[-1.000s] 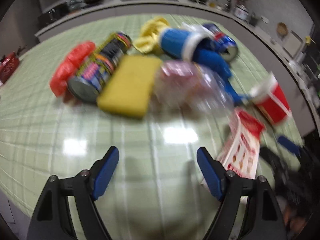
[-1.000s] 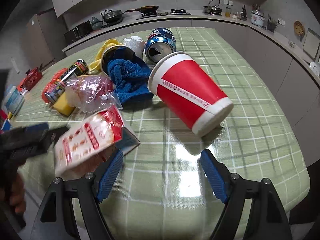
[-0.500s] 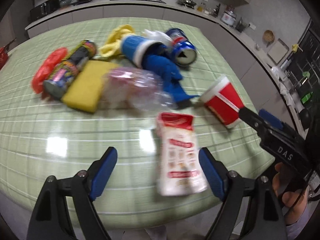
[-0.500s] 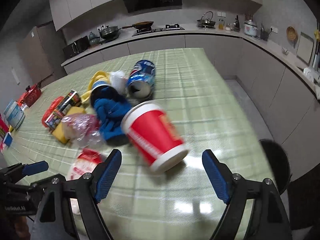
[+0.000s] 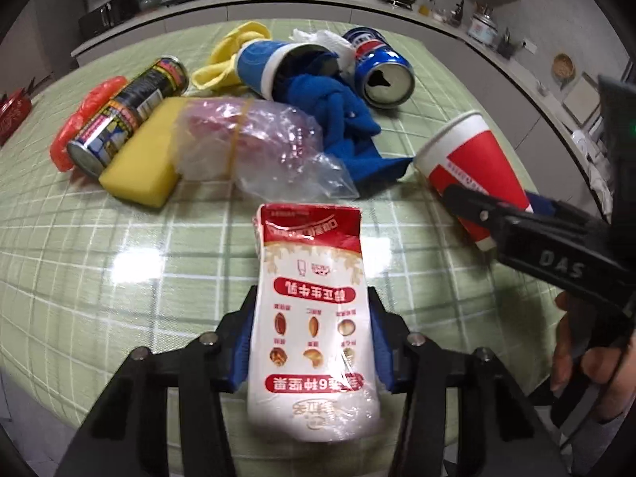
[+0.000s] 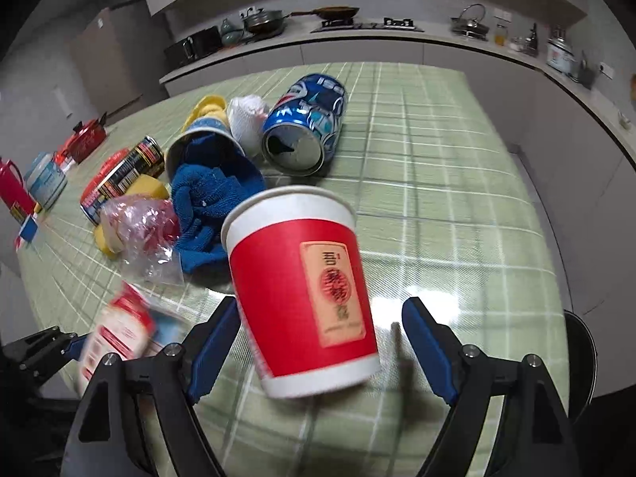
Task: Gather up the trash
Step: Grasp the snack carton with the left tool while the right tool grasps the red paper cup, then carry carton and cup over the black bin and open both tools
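A white-and-red drink carton (image 5: 312,274) lies on the green checked table (image 5: 119,262) near its front edge. My left gripper (image 5: 312,318) straddles the carton's lower half; its jaws are closing, and both blue pads touch the carton's sides. A red paper cup (image 6: 294,274) with a white rim lies on its side, mouth away from me. My right gripper (image 6: 320,310) stands open around it: the left pad is close to the cup wall, and the right pad is well clear of it. The cup (image 5: 473,159) also shows at the right of the left wrist view.
Behind lie a blue soda can (image 6: 306,135), a blue cup stuffed with blue cloth (image 5: 326,107), a clear plastic bag (image 5: 254,143), a yellow sponge (image 5: 139,167), a black-and-yellow can (image 5: 127,111) and red plastic (image 5: 91,107). A dark stool (image 6: 576,357) stands past the table's right edge.
My left gripper moved right over the carton and narrowed onto it. My right gripper swung toward the red cup, which now lies between its open fingers.
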